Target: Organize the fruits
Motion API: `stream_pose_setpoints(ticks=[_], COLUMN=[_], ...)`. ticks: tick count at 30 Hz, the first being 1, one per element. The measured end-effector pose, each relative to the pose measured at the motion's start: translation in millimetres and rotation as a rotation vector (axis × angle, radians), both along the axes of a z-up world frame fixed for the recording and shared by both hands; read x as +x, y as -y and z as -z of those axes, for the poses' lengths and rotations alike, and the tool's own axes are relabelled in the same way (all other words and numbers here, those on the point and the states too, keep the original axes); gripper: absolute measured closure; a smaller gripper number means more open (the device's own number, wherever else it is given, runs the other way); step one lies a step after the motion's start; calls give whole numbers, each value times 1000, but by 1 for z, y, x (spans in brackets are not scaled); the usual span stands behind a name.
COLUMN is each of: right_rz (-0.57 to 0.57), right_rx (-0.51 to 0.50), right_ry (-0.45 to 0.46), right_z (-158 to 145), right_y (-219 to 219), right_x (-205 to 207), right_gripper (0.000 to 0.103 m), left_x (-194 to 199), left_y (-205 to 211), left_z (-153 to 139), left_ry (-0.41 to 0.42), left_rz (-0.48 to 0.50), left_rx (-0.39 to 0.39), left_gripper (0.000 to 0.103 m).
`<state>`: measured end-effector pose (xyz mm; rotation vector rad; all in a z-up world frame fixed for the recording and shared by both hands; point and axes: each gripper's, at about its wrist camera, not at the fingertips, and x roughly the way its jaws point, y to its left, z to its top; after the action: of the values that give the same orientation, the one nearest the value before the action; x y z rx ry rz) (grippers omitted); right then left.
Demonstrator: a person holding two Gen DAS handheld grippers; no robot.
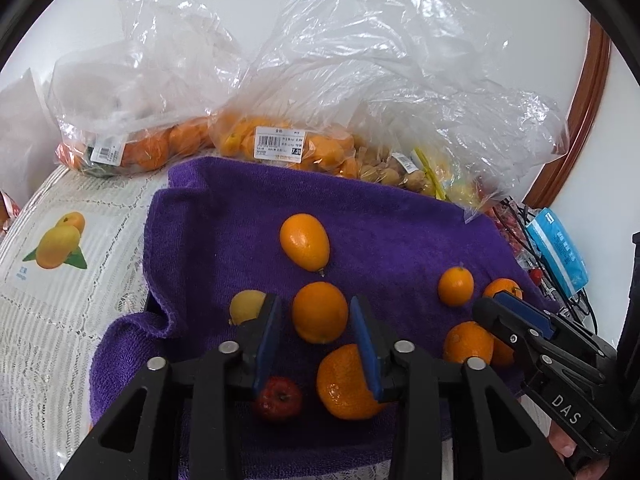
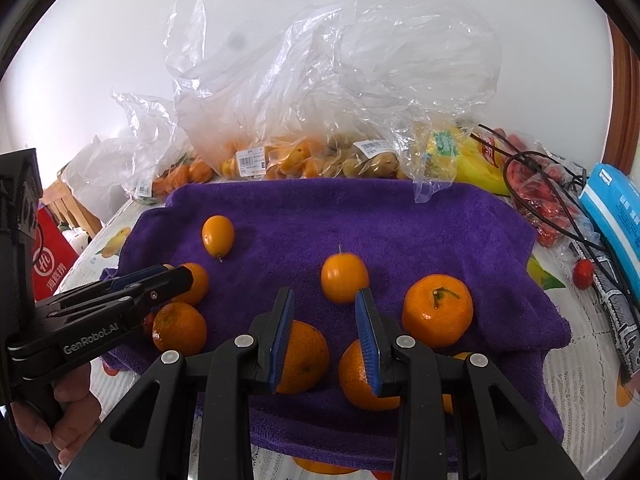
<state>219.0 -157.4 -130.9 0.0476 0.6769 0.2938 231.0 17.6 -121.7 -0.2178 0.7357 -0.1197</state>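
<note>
The right gripper (image 2: 325, 338) hangs open over the purple towel (image 2: 400, 224); a kumquat (image 2: 344, 277) lies just beyond its fingertips, and two oranges (image 2: 306, 356) sit beneath the fingers.

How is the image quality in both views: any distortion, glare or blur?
Left wrist view: strong fisheye bending, dark corners, glare on the plastic bags. Right wrist view: same bending, bright washed-out wall, slight blur on the small orange fruit.

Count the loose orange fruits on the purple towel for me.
7: oval one at back, left pair, small one in the middle, stemmed one at right, front pair nearest the camera. Others may be hidden.
</note>
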Motion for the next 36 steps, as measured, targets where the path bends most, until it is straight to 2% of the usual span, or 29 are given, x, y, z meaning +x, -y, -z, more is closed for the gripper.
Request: stream_pose_setpoints(ticks=[4, 7, 13, 19, 26, 27, 29, 33, 36], right_rz=[14, 27, 31, 49, 95, 105, 117, 151, 172], right_rx=[6, 8, 14, -1, -43, -48, -62, -87, -86], right_ry=[14, 22, 36, 53, 88, 94, 94, 103, 84], right_z=[-3, -6, -13, -33, -80, -87, -95, -108, -114], right_y=[3, 5, 9, 11, 13, 14, 14, 17, 20], right_x=[-1, -2, -6, -20, -71, -82, -99, -137, -165], right_gripper=[65, 57, 48, 48, 42, 41, 41, 41, 41], left_x=[-3, -5, -9, -26, -78, -84, -104, -140, -163], left_y=[1, 3, 6, 14, 9, 9, 13, 18, 19], left_z=[-4, -6, -13, -32, -60, -63, -72, -88, -98], left_ry=[19, 23, 30, 55, 52, 48, 47, 87, 97], left_rz=[1, 6, 17, 35, 27, 34, 71, 68, 63], left_rx=[3, 11, 5, 25, -22, -16, 0, 63, 76], left_gripper=[52, 49, 46, 39, 31, 26, 25, 18, 18])
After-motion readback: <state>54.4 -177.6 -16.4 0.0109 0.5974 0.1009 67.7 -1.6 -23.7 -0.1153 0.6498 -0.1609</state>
